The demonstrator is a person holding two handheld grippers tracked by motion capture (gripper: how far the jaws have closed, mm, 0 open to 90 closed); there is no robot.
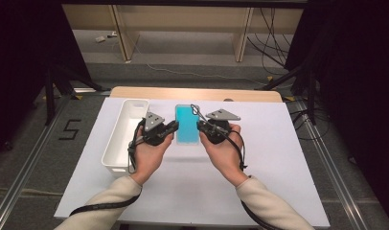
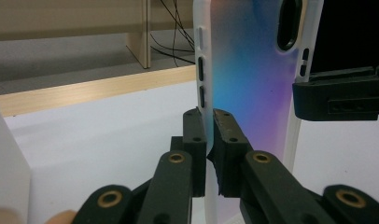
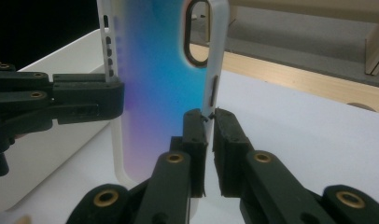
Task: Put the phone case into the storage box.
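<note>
fingers [image 2: 197, 135] pinching phone case [image 1: 187, 123] edges

The phone case [image 1: 187, 124] sits between the left claw [image 1: 172, 126] and the right claw [image 1: 200, 126], with the bin [image 1: 127, 132] to its left on the worktop [image 1: 279, 158].

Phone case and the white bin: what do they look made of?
Phone case: likely soft plastic or silicone, with frosted translucent white edges and a smooth blue-to-purple back; moulded button bumps and a camera cutout show. White bin: looks like rigid plastic, matte, with thin even walls and rounded corners.
</note>
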